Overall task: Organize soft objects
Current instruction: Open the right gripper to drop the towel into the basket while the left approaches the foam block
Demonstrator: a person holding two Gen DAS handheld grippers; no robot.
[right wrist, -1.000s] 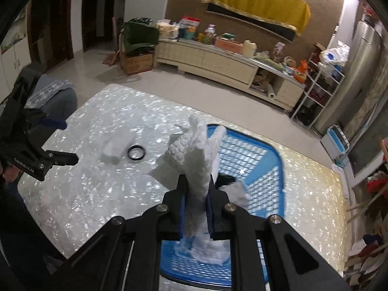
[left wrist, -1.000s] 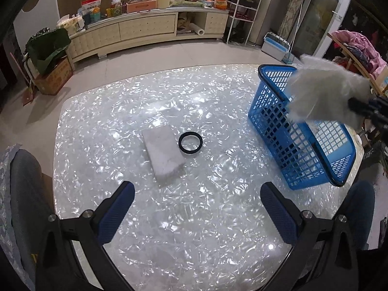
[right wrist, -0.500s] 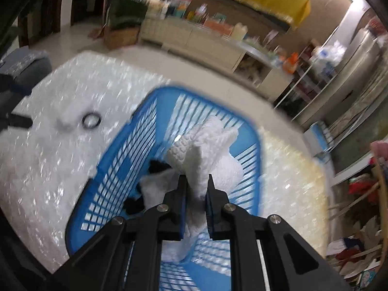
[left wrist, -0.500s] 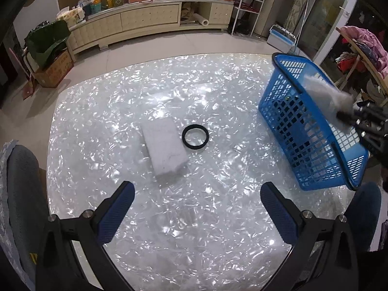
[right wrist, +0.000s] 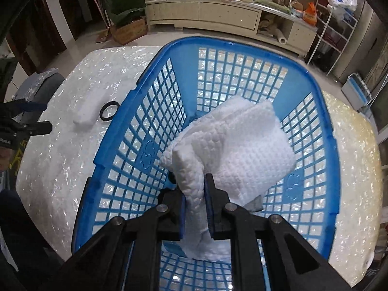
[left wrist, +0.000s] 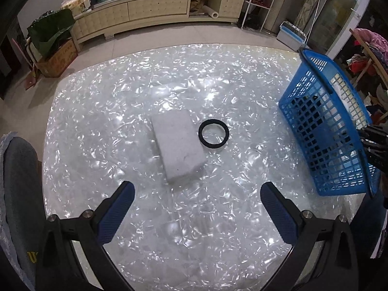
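Note:
My right gripper (right wrist: 195,189) is shut on a white waffle-weave towel (right wrist: 232,143) and holds it low inside the blue plastic basket (right wrist: 116,150). The basket also shows at the right in the left wrist view (left wrist: 315,131), with the right gripper's black arm behind it. A white sponge block (left wrist: 178,145) and a black hair band (left wrist: 213,136) lie side by side on the table in front of my left gripper (left wrist: 197,205), which is open and empty above the table. Both also show in the right wrist view: the sponge (right wrist: 89,114) and the band (right wrist: 109,111), left of the basket.
The table top (left wrist: 109,121) is glossy pearl-white. A grey chair back (left wrist: 17,184) stands at its left edge. A long cream cabinet (left wrist: 150,9) with clutter on top runs along the far wall. A white wire rack (left wrist: 262,2) stands at the back right.
My right gripper has carried the towel from above the table over the basket and down into it. My left gripper has moved closer to the sponge and band.

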